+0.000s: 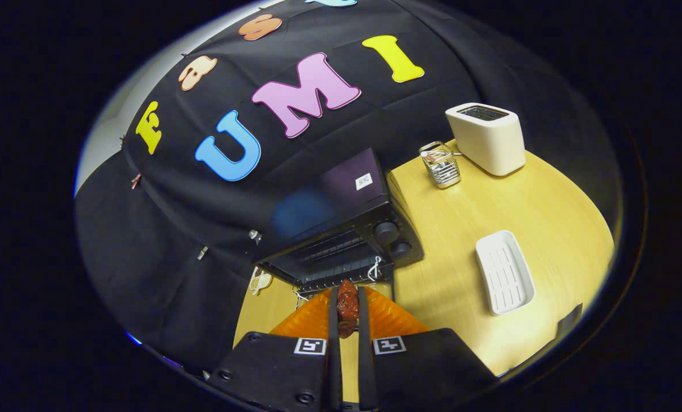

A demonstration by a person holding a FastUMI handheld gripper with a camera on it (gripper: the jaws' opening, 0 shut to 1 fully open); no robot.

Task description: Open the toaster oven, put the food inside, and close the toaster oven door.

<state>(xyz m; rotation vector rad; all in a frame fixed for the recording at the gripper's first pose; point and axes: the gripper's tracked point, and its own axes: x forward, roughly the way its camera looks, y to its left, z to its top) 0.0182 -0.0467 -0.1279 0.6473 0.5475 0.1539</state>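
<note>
Tongs (347, 303) clamped on food (347, 306), just before the open oven (341, 234); next: insert, release.

The lower end of the food (347, 309) sinks out of sight between the fingers of the claw (347, 297), which press on it from both sides. The toaster oven (341, 229) has its cavity (dark, racks barely readable) open; its let-down door is hidden behind the fingers. The label on its top is too small to read.
</note>
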